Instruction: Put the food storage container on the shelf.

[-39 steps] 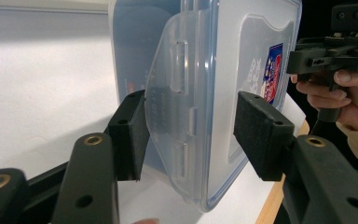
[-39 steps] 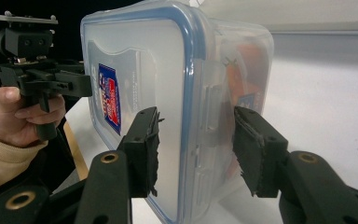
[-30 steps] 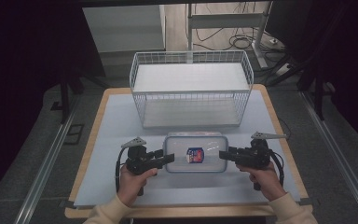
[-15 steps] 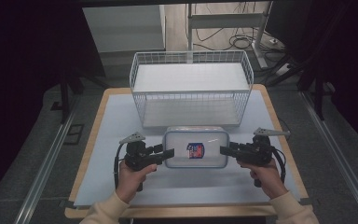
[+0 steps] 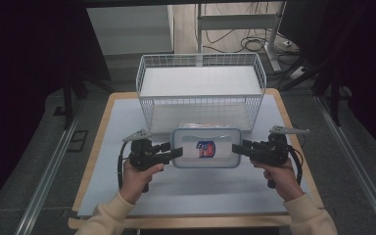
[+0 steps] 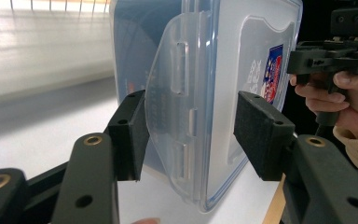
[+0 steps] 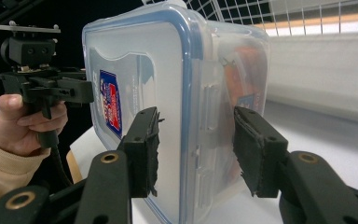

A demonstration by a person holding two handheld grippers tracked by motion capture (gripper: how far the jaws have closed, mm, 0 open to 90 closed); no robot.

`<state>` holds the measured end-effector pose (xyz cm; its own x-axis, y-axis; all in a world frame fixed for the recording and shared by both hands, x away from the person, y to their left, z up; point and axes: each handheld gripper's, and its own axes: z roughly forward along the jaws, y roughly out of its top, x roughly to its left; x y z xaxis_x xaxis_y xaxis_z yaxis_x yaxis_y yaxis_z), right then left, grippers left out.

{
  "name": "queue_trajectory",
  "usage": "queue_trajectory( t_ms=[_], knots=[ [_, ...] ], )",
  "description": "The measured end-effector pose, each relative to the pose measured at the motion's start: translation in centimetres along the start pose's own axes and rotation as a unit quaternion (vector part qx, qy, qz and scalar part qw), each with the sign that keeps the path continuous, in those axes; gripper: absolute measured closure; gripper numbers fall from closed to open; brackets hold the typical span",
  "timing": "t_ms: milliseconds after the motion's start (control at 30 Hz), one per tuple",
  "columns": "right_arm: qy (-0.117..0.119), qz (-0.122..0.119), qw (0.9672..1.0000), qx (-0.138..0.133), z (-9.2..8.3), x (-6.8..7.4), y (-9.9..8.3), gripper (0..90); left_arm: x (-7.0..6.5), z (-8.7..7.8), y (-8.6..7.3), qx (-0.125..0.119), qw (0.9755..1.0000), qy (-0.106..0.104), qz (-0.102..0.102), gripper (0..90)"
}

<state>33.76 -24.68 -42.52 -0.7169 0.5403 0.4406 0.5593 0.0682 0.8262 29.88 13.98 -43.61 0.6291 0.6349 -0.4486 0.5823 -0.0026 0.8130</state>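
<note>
Jaws apart, left gripper (image 5: pixel 176 152) and right gripper (image 5: pixel 237 148) bracket the ends of a clear, blue-rimmed lidded plastic container (image 5: pixel 205 147) before the white wire basket (image 5: pixel 200 90), seemingly readying a two-handed lift.

One clear plastic container (image 5: pixel 206 148) with a blue-edged lid sits near the middle of the table (image 5: pixel 103 147), and one white wire basket (image 5: pixel 200 90) stands at the far edge. Two hand-held grippers are present, the left gripper (image 5: pixel 176 152) and the right gripper (image 5: pixel 236 148), one at each end of the container.
</note>
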Motion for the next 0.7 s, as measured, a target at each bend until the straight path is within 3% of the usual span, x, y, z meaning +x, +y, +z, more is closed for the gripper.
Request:
queue_trajectory(
  t_ms=[700],
  knots=[
    [0.0,-0.013,0.9998,-0.018,0.0,0.8,3.5,51.7,-0.3,-1.0,3.2,-0.015,0.9998,0.003,0.014,46.2]
  ],
)
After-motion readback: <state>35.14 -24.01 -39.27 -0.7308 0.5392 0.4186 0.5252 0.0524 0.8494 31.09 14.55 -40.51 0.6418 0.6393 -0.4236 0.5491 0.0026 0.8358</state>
